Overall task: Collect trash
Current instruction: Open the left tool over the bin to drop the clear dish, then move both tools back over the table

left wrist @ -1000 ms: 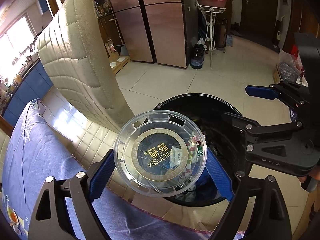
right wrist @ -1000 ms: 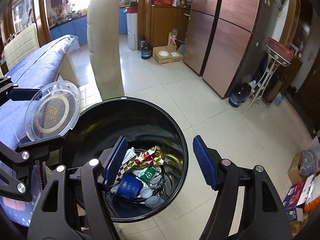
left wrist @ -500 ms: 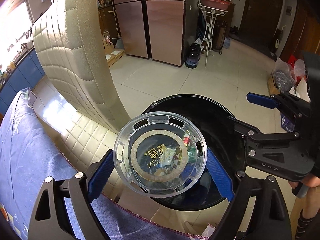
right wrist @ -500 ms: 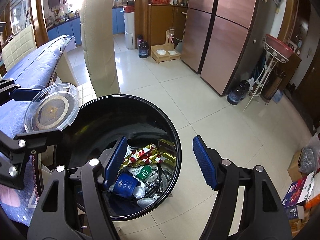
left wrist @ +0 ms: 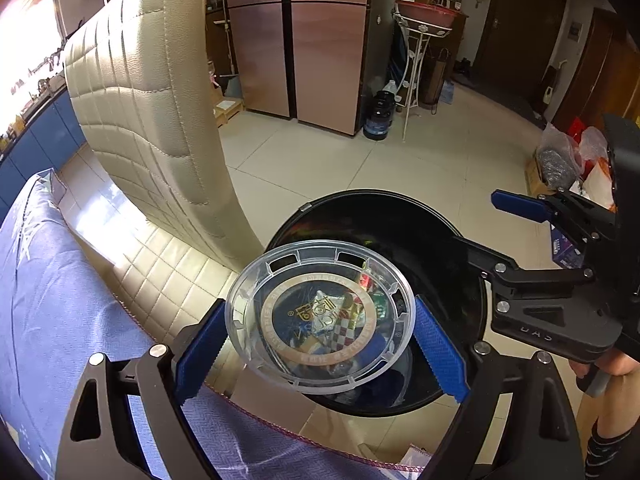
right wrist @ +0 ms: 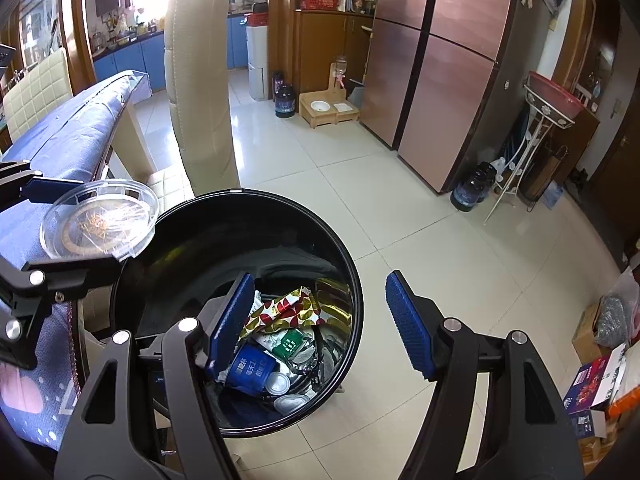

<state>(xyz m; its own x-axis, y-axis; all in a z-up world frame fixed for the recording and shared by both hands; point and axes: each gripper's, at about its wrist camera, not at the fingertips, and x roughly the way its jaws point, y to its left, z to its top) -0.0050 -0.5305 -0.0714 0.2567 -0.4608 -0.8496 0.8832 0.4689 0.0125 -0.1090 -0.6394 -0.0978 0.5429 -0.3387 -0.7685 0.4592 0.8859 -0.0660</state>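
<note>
Holding the clear plastic lid [left wrist: 320, 316] at the black bin's [left wrist: 400, 216] rim, left gripper [left wrist: 320, 344] jaws clamped across it. Right gripper [right wrist: 316, 320] jaws apart, empty, over the bin. Wrappers and cups [right wrist: 252, 372] already binned; lid not yet dropped.

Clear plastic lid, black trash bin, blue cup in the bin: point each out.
clear plastic lid [left wrist: 320, 316], left wrist view, printed centre.
black trash bin [right wrist: 344, 252], right wrist view, far rim.
blue cup [right wrist: 250, 372], right wrist view, side wall.
</note>
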